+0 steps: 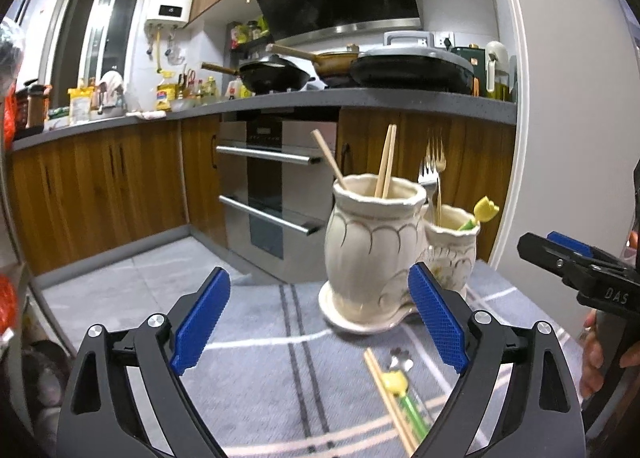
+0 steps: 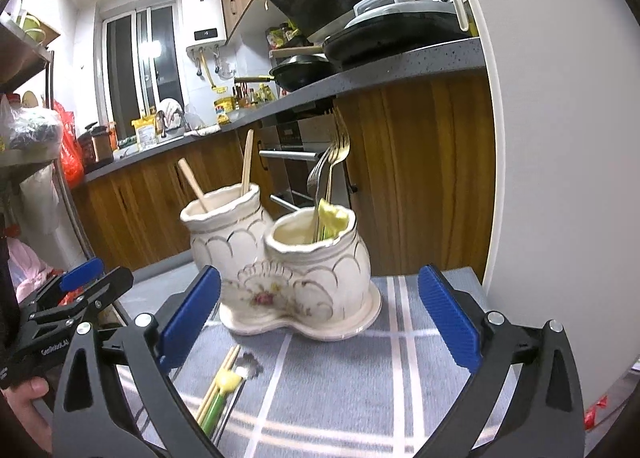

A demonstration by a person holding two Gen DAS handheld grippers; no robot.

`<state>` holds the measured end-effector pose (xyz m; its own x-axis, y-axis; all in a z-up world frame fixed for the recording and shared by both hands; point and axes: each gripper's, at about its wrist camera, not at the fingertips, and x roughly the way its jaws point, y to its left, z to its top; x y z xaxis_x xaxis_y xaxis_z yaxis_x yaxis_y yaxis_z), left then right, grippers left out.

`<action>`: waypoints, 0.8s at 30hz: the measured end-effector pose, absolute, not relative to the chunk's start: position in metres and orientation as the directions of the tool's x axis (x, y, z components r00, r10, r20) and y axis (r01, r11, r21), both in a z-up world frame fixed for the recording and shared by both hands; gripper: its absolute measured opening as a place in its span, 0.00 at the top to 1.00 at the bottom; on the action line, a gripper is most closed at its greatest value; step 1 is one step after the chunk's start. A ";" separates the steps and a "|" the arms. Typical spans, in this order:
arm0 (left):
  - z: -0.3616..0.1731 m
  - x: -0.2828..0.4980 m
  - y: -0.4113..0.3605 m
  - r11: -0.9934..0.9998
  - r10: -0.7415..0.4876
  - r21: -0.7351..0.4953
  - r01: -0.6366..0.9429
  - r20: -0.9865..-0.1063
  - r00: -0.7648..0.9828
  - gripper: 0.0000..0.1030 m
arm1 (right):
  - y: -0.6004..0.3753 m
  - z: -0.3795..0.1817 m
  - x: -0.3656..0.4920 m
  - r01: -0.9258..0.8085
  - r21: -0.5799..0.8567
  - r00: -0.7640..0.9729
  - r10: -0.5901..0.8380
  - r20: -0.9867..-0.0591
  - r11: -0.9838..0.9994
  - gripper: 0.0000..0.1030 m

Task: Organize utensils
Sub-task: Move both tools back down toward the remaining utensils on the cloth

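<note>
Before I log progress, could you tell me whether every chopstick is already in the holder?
No, a pair of chopsticks lies on the cloth.

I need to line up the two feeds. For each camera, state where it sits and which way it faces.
Left wrist: on the left gripper, facing the ceramic holder and the kitchen counter; its open blue pads and the right gripper show.
Right wrist: on the right gripper, facing the holder's floral side; its open pads and the left gripper show.
Shared: holder, chopsticks on the cloth.
</note>
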<state>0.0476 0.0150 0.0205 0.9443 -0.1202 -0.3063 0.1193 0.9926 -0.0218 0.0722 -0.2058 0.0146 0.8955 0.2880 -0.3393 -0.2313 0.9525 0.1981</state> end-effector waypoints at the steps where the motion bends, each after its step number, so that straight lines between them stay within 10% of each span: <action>1: 0.018 0.045 0.017 0.993 -0.117 -0.020 0.117 -0.315 0.942 0.12 | -0.205 0.013 0.070 -0.230 0.194 0.893 0.287 -0.347 0.953 0.05; 24: -0.010 0.038 0.037 0.991 -0.118 -0.004 0.131 -0.462 0.879 0.12 | -0.144 -0.034 0.052 -0.323 0.044 0.762 0.288 -0.580 0.945 0.06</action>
